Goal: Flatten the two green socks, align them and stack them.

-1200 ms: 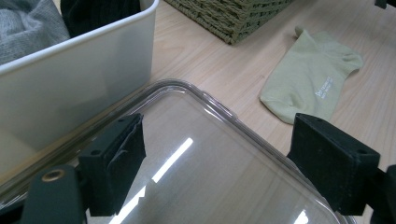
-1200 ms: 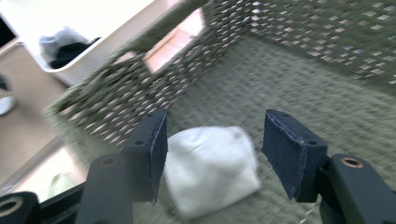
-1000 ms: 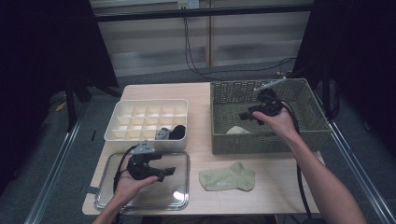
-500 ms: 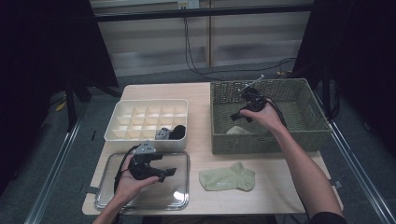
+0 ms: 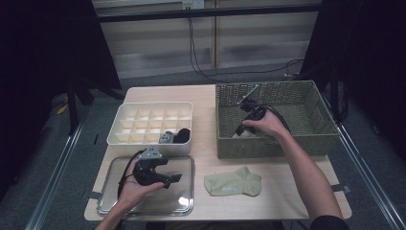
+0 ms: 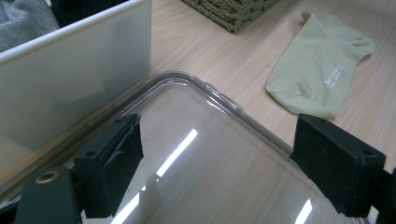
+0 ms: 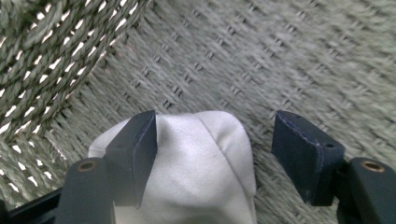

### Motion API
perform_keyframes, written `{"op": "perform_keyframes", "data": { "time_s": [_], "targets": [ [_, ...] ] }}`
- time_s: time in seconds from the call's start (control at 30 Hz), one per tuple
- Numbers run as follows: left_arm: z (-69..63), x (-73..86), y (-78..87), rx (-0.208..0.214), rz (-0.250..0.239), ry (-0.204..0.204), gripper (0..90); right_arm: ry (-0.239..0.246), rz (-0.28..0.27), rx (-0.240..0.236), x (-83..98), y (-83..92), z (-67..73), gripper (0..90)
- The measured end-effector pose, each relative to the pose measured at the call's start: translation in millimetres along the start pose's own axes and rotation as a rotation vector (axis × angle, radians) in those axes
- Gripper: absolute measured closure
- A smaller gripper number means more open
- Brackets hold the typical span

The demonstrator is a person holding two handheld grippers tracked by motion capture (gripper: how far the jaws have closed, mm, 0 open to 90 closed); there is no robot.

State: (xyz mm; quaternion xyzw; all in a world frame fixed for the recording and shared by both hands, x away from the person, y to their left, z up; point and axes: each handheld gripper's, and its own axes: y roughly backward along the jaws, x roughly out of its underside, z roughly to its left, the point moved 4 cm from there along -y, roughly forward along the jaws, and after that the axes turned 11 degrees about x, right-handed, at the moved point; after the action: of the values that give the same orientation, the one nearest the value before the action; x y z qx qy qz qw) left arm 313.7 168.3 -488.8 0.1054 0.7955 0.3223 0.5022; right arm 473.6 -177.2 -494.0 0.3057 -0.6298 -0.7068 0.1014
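Wicker basket (image 7: pixel 289 60) walls hem white cloth (image 7: pixel 196 172) beside right gripper (image 7: pixel 215 154).

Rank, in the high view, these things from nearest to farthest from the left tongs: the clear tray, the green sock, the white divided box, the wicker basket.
From the left tongs:
1. Clear tray, directly beneath them.
2. White divided box, just behind the tray.
3. Green sock, to their right on the table; too close to the box to rank firmly.
4. Wicker basket, at the far right.

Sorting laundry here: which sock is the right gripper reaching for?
The white sock in the wicker basket, lying between the right gripper's open jaws. The green sock lies flat on the table, apart.
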Motion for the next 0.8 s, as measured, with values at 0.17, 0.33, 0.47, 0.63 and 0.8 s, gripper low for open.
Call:
{"op": "perform_keyframes", "data": {
  "time_s": [0.17,0.33,0.47,0.63,0.8],
  "targets": [
    [-1.1,0.4,0.0,0.0,0.008,-0.006,16.2,0.031,0.059,0.003,2.1,-5.3,3.4,39.0],
    [0.6,1.3,1.3,-0.001,0.001,-0.003,16.2,0.085,0.106,0.021,3.6,-8.4,8.9,64.3],
    [1.2,1.5,1.3,-0.003,0.009,-0.002,16.2,0.1,0.115,0.013,3.5,-9.4,9.3,80.4],
    [1.3,1.5,0.9,-0.003,0.009,-0.001,16.2,0.082,0.075,0.014,1.3,-4.7,8.0,84.8],
    [1.6,1.8,0.0,-0.001,0.0,0.003,16.2,0.02,-0.038,0.012,-2.9,7.4,0.1,85.3]
  ]
}}
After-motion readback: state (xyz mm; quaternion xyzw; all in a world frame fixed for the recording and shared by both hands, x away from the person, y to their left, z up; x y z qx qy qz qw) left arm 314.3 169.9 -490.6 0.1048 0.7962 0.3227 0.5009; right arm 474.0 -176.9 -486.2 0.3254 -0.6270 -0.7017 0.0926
